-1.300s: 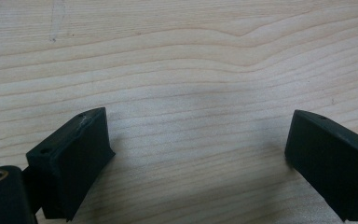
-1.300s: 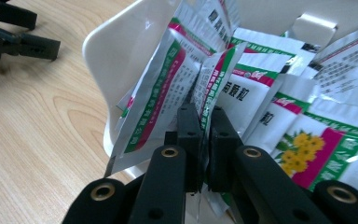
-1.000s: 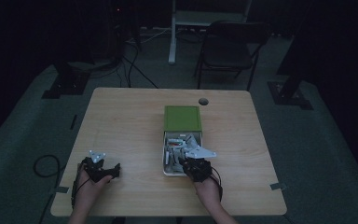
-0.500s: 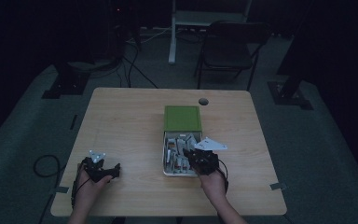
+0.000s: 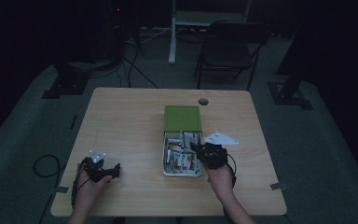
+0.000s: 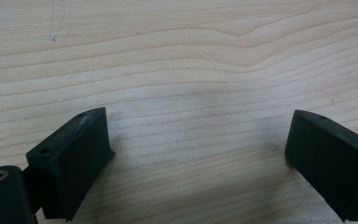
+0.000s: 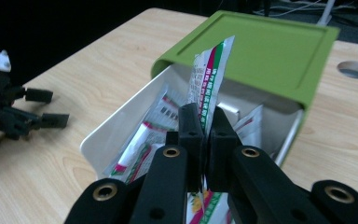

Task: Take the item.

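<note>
So the right gripper has its jaws clenched on one sachet, a thin white packet with red and green print, pinched low down so most of it sticks up above the jaws. It's hanging over the open white tray of the box, which holds plenty more sachets lying loose. The green lid is slid back and covers only the far end of the tray.

The left gripper is parked near the front left corner of the desk, well apart from the box, jaws released with nothing but bare wood between them.

What I'd worry about: the packet is thin and floppy and only pinched along a narrow strip, so a quick swing could let it slide out or fold over. Its top edge also sits close to the lip of the lid, so pulling the wrong way might snag it there. And nobody is holding the box, so a snag could drag the whole thing across the desk.

The right gripper view is the one that actually shows the grip and the print on the packet. In the dim high view the hand covers the pinch, but you do get the layout: the box mid-desk, the two hands far apart.
</note>
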`<state>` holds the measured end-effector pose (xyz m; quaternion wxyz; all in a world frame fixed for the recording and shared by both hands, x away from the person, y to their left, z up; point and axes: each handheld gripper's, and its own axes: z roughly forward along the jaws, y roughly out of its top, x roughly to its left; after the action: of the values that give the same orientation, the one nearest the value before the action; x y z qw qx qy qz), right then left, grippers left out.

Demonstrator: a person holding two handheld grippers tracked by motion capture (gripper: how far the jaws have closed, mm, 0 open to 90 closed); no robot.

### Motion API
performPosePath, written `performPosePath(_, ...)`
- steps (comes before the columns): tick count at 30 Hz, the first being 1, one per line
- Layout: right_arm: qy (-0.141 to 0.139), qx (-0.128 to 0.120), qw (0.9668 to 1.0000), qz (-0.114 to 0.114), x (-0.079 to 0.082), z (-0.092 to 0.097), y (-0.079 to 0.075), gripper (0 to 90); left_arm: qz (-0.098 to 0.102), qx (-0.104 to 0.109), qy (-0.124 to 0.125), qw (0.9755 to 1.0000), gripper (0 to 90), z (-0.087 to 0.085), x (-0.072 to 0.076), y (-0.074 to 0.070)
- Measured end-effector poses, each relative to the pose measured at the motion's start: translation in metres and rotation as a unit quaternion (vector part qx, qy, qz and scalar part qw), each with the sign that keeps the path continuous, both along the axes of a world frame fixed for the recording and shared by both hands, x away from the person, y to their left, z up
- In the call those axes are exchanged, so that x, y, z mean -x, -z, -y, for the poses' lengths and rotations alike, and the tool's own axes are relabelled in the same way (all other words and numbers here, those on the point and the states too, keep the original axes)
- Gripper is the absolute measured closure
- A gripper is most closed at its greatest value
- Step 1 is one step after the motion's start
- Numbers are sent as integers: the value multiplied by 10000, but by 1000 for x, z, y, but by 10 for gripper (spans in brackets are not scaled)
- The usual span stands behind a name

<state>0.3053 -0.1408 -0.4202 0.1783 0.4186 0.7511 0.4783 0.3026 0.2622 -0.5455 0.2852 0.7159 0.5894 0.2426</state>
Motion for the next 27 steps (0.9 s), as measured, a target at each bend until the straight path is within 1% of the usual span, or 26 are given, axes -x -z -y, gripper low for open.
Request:
performPosePath(7,138,-77,9998,98,-2,16,-11,874,4,1,0,10000,69,0,0,0)
performPosePath(13,304,-124,9993,162,-3,33,-16,874,4,2,0,10000,69,0,0,0)
performPosePath(21,515,-118,9984,206,-3,53,-15,874,4,2,-1,10000,69,0,0,0)
performPosePath(27,653,-88,9977,169,-2,69,-10,874,12,3,-4,10000,69,0,0,0)
